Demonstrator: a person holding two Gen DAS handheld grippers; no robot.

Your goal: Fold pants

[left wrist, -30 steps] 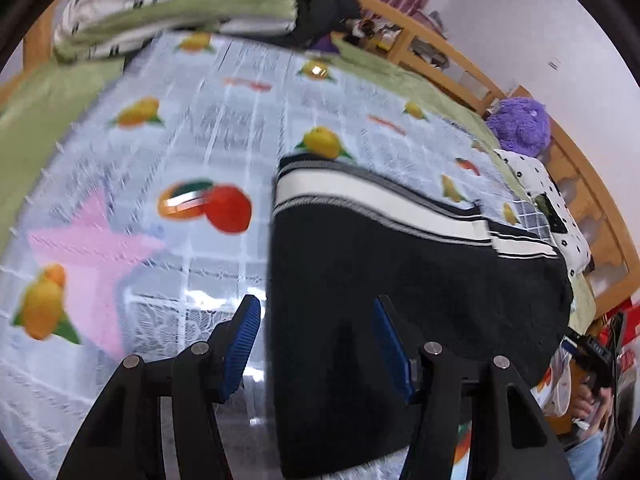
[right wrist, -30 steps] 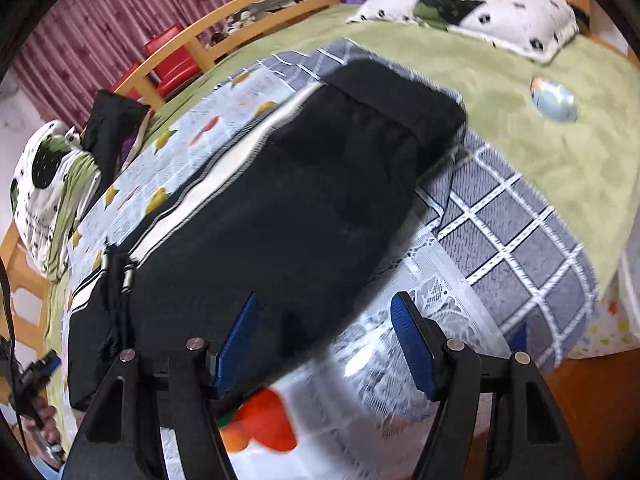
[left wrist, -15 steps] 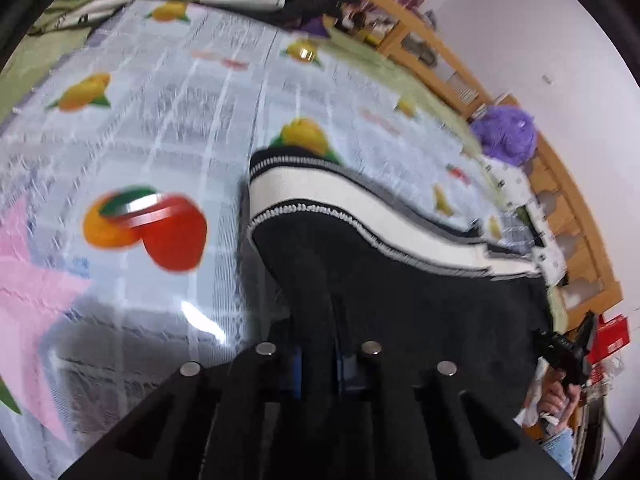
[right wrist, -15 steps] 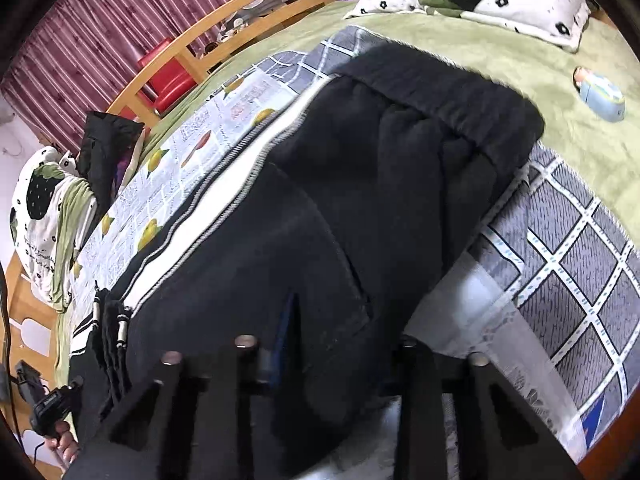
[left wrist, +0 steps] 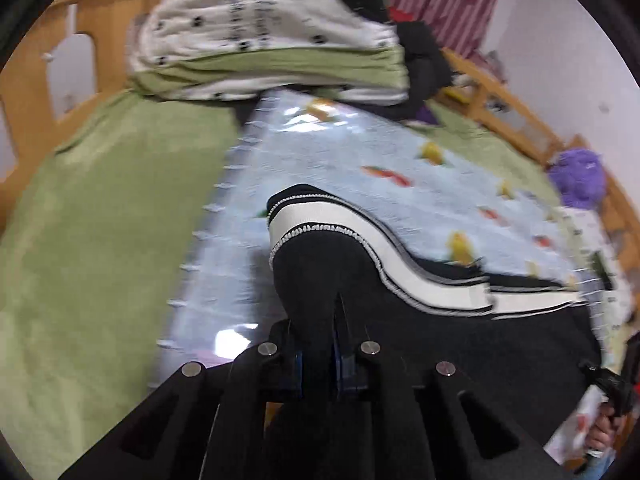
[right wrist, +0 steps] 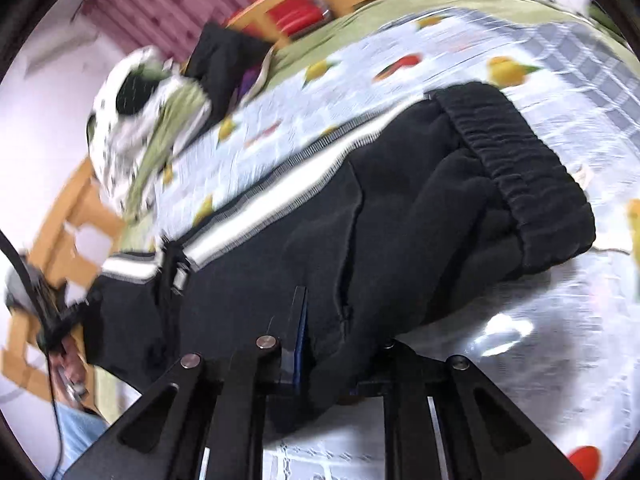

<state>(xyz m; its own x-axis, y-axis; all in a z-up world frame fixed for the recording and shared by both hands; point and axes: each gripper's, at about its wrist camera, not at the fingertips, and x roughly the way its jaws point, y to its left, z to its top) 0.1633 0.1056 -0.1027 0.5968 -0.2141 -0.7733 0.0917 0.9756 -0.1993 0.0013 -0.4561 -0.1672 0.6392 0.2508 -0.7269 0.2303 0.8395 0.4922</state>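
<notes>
The left gripper [left wrist: 318,354] is clamped on the hem end of the black track pants [left wrist: 400,320]. The right gripper [right wrist: 340,344] is closing, black fabric pinched between its pads, near the waistband [right wrist: 520,152]. The pants lie on a fruit-print cover [left wrist: 400,160].

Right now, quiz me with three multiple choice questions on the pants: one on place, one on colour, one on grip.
1. The pants lie on: A a fruit-print sheet, B bare floor, C a chair.
2. Their side stripe is: A red, B white, C yellow.
3. The left gripper is: A wide open, B out of view, C shut on the pants.

Answers: 1 A, fruit pictures surround the fabric. 2 B, a white band runs along the black leg. 3 C, black cloth is pinched between its blue pads.
</notes>
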